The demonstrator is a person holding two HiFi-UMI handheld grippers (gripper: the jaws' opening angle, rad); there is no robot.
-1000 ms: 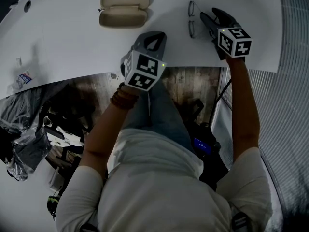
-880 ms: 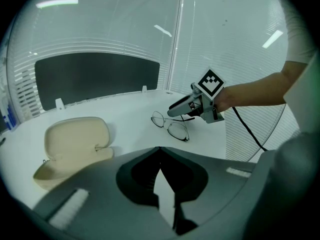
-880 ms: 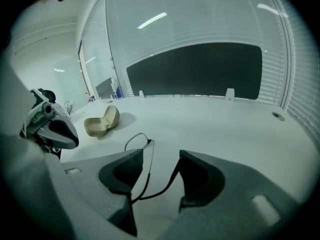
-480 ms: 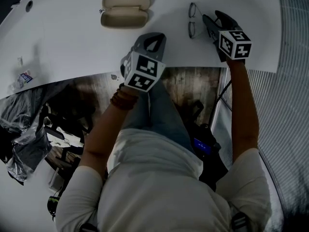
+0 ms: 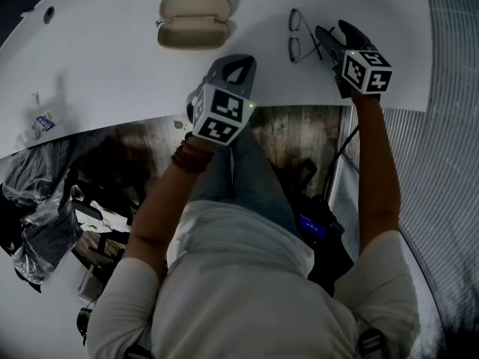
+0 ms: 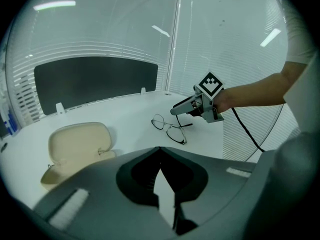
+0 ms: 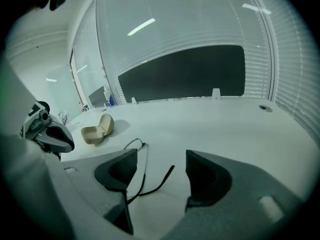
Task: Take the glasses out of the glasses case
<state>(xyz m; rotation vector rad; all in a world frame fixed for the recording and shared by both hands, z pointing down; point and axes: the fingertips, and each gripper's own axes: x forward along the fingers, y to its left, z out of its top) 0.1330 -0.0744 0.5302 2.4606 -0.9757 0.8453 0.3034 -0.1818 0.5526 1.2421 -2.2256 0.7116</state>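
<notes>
**Head view:** a beige clamshell glasses case [image 5: 194, 21] lies open on the far part of the white table [image 5: 105, 73] & looks empty. The thin dark wire-frame glasses [image 5: 297, 36] lie flat on the table, well apart from the case on its right, i.e. already out. The right hand-held gripper [image 5: 328, 37] is just beside them, tips at the temple arms. The left hand-held gripper [image 5: 233, 64] hangs near the table's near edge, btw case & glasses, touching neither.

**Left gripper view:** its jaws are drawn together w/ nothing in them, only a sliver of table showing. Prob. idle, since the open case needs no steadying. The case is on the left w/ lid up, the glasses on the right.

**Right gripper view:** the jaws have just been opening & now stand wide, released. One temple arm lies on the table in the gap btw them, and no pad presses on it. That stance reads as letting the frame rest by its own weight. The task looks essentially done. What's left is prob. backing off w/o snagging that arm.
</notes>
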